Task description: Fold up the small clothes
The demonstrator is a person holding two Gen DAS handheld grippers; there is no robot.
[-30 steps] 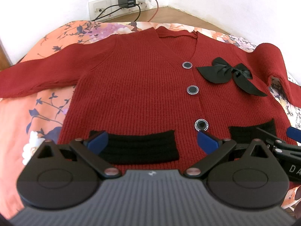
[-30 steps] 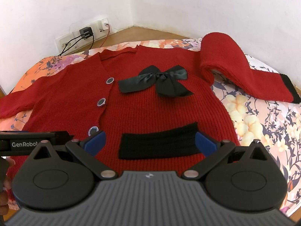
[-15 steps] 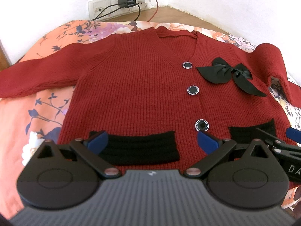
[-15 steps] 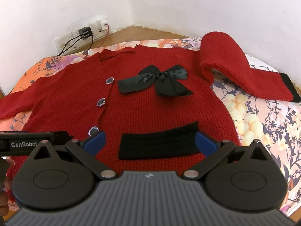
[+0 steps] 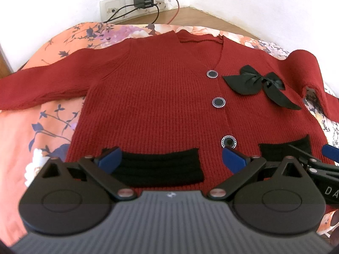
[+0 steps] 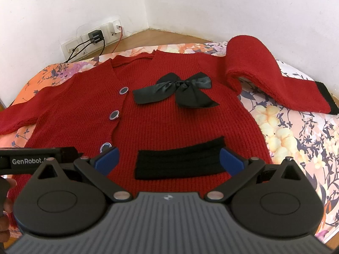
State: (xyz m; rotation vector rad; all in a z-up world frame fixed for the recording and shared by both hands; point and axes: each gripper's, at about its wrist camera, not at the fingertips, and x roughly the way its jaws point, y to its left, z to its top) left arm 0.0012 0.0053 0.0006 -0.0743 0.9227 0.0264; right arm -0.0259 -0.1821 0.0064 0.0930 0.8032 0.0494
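Observation:
A small red knit cardigan (image 5: 152,105) (image 6: 169,122) lies face up on a floral bedsheet (image 5: 31,131), with a black bow (image 6: 180,91), three buttons and two black pocket bands. Its left sleeve (image 5: 42,86) stretches out flat. The right sleeve (image 6: 264,69) bends in a hump and ends in a black cuff. My left gripper (image 5: 171,158) hovers open over the left pocket band (image 5: 159,167) near the hem. Over the right pocket band (image 6: 180,163) my right gripper (image 6: 169,156) also stands open. Neither holds anything.
A wall socket strip with a black charger (image 5: 143,0) and cables sits at the back by the wooden floor (image 6: 159,36). White walls meet in a corner behind. A hand (image 6: 5,207) shows at the lower left of the right wrist view.

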